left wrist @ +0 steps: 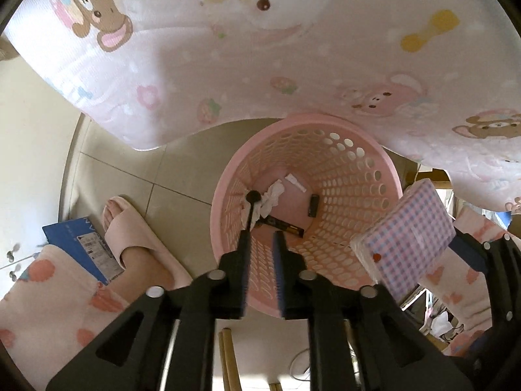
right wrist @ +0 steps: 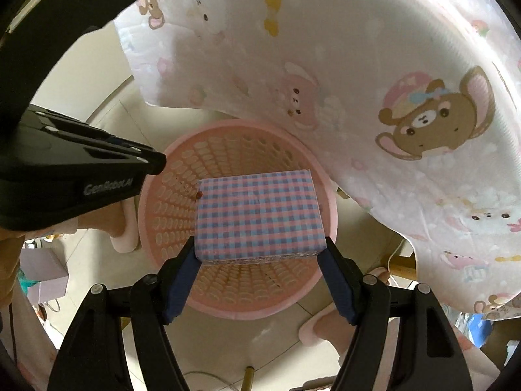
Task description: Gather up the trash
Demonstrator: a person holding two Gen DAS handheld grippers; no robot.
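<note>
Pink perforated basket (left wrist: 358,176) stands on the tiled floor (left wrist: 136,176), partly under the edge of a cartoon-printed cloth (left wrist: 260,65). Left gripper (left wrist: 262,228) points straight down over the basket's near rim; its jaws stand narrowly apart, and a thin black stick with a round head (left wrist: 251,205) lies along the left finger, though whether it is still pinched I cannot tell. Crumpled tissue (left wrist: 272,197) and small dark wrappers (left wrist: 313,205) lie on the basket's bottom. Right gripper (right wrist: 260,251) is clamped wide on a gingham-checked packet (right wrist: 257,215), held above the basket's mouth. Feet in pink slippers (left wrist: 130,228) stand beside the basket.
</note>
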